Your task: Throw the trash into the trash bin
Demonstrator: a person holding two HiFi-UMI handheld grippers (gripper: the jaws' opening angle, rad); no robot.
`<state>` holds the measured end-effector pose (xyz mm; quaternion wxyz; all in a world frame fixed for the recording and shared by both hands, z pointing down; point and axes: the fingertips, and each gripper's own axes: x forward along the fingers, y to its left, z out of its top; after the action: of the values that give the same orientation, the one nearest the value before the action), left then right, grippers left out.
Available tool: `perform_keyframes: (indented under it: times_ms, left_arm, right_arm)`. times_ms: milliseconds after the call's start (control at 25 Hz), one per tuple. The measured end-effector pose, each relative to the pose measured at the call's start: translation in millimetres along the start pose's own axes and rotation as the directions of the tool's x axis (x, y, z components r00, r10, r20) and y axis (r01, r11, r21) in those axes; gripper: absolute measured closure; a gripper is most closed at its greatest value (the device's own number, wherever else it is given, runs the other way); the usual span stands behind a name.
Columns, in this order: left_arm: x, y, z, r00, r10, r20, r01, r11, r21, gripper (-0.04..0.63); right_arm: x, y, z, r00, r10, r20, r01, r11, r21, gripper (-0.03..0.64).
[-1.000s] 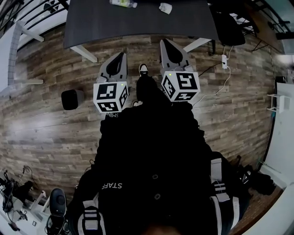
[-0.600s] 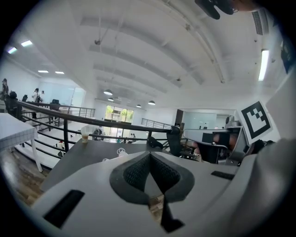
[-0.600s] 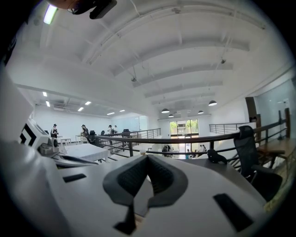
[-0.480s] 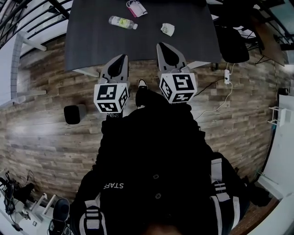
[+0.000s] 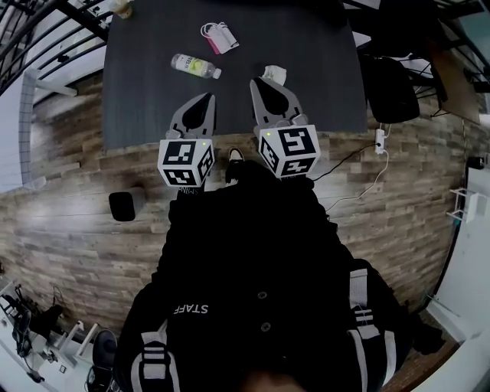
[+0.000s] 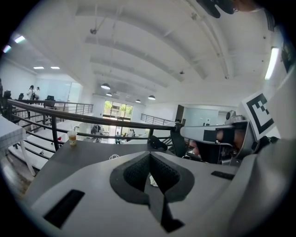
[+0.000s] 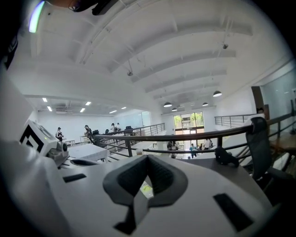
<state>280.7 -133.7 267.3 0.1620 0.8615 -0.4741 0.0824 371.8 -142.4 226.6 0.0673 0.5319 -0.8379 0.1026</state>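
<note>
Head view first: both tools reach out over the near edge of the dark table (image 5: 138, 99), the left tongs (image 5: 202, 101) and the right tongs (image 5: 260, 84) side by side. Each is pinched to a point and carries nothing. The crumpled white paper (image 5: 275, 74) lies just beside the right tongs' tip, on its right. The plastic bottle (image 5: 194, 66) lies on its side ahead of the left tongs, clear of them. A pink-and-white tag (image 5: 217, 35) sits farther ahead, between the lines of the two tongs, and a cup (image 5: 121, 8) stands far ahead to the left. The small black trash bin (image 5: 123, 206) stands on the wooden floor (image 5: 76, 230), back behind the left tongs and off to their left. Over to the left gripper view: the left tongs (image 6: 149, 155) have their pads closed together with nothing clamped. A white scrap shows through the gap below the tips, but I can't tell what it is. The cup (image 6: 72, 137) is ahead-left by the railing (image 6: 92, 121). Now the right gripper view: the right tongs (image 7: 147, 157) are pressed tight together, empty, and the bottle's (image 7: 146, 189) yellow-green label peeks through the gap beneath the tips.
</note>
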Motion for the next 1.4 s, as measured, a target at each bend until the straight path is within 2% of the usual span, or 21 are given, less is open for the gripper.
perform_keyframes:
  times_ms: [280,480,680,840,1400]
  left_arm:
    - [18,31,-7,0.998,0.055,-0.041,-0.056,0.998,-0.003,0.594]
    - [20,57,-23,0.994,0.082,-0.078,-0.082,0.997,0.005,0.594]
    - [27,73,-40,0.989,0.066,-0.129,-0.068,0.998,-0.010,0.594]
    - [34,85,-49,0.986,0.052,-0.156,-0.056,0.998,-0.022,0.594]
    - [54,137,-110,0.955,0.106,-0.276,-0.139,0.985,-0.105,0.594]
  right_arm:
    - [39,-7,-10,0.998,0.043,-0.037,-0.042,0.999,0.022,0.603]
    - [58,-2,-24,0.998,0.024,-0.065,-0.023,0.999,0.022,0.603]
    - [66,-1,-43,0.993,0.001,-0.115,0.003,0.999,0.033,0.603]
    - [78,9,-60,0.990,0.046,-0.134,-0.036,0.997,0.074,0.603]
    - [144,19,-141,0.935,0.144,-0.325,-0.141,0.989,0.031,0.601]
